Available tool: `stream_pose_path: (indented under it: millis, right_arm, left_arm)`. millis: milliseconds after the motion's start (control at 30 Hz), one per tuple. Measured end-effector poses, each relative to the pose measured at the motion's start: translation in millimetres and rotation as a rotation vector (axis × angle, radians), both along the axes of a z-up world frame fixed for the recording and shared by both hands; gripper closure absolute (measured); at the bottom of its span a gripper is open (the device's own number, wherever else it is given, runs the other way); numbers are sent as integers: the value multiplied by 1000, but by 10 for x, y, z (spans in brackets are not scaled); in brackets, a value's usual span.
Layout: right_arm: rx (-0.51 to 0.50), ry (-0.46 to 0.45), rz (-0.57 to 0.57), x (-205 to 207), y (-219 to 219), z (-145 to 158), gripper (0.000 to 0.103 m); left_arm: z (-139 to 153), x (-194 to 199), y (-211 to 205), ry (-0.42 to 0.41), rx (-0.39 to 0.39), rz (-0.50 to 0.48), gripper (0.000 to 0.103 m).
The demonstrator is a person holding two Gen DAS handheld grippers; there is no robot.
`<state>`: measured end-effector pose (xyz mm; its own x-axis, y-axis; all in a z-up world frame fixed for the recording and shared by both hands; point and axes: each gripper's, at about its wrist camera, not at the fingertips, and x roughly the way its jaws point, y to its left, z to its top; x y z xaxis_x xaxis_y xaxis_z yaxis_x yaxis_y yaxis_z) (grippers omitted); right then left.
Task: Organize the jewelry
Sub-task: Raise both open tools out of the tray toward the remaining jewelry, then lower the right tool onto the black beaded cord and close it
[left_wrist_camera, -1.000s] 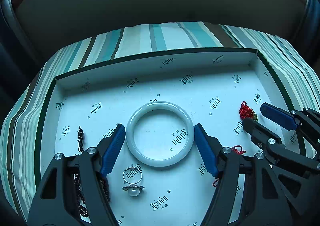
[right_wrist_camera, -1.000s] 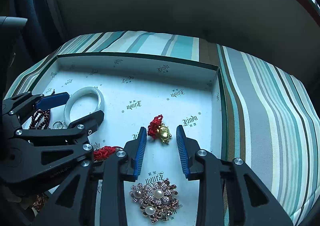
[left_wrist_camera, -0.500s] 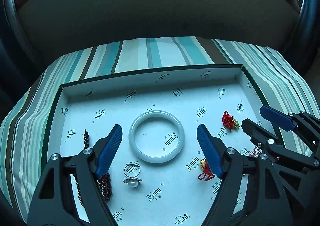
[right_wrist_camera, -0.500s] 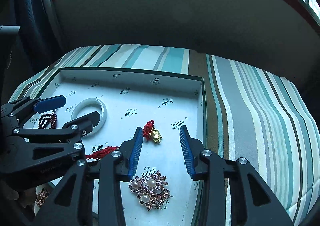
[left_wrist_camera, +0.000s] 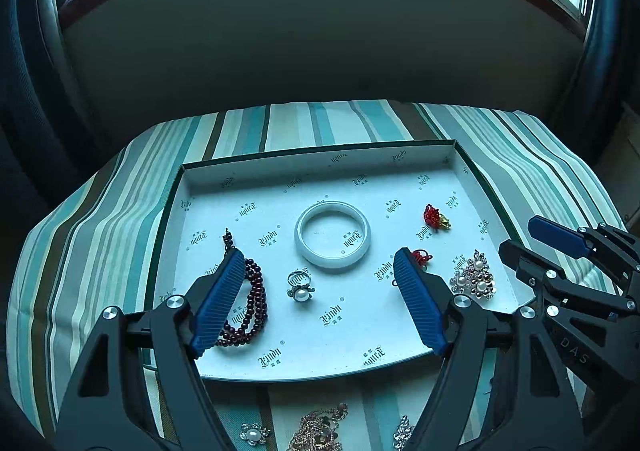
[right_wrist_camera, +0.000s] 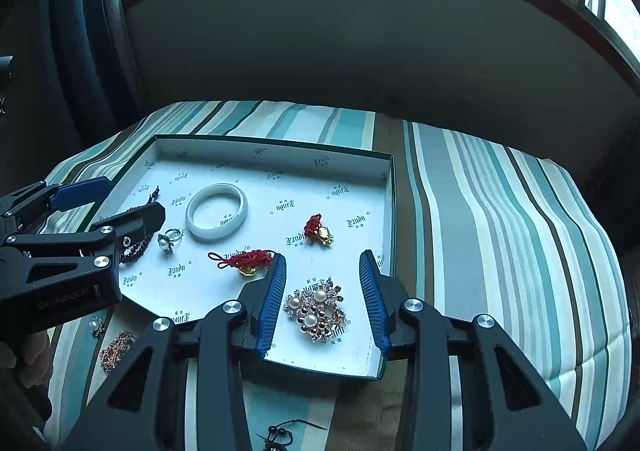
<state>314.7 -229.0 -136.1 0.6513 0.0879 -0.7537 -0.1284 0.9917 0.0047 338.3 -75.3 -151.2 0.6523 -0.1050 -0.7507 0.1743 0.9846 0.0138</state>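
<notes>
Hovering: left tool (left_wrist_camera: 320,271) wide open, right tool (right_wrist_camera: 323,271) part-open, both empty.

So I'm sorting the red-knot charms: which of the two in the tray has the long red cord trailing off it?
The nearer red-knot charm, beside the right gripper; the far charm is a compact knot without one.

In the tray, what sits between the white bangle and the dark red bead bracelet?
A pearl ring lies between the white bangle and the dark red bead bracelet, apart from both; otherwise only printed tray liner. The left wrist view shows it best.
</notes>
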Motion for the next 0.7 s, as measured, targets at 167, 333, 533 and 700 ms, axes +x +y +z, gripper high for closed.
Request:
stream_pose_path:
  millis: [167, 333, 533, 700]
  right_arm:
    - [-3, 28, 12, -259, 89, -32, 64]
    - [-10, 73, 25, -530, 170, -141, 64]
    - [-31, 143, 35, -846, 173, -335, 64]
    - [-36, 182, 35, -982, 98, -447, 64]
  left_arm:
    - [-28, -294, 176, 9, 19, 16, 26]
    - [-101, -552, 333, 31, 35, 35, 26]
    - [-207, -828, 475, 62, 46, 60, 26]
    - [-270, -1030, 504, 80, 56, 62, 26]
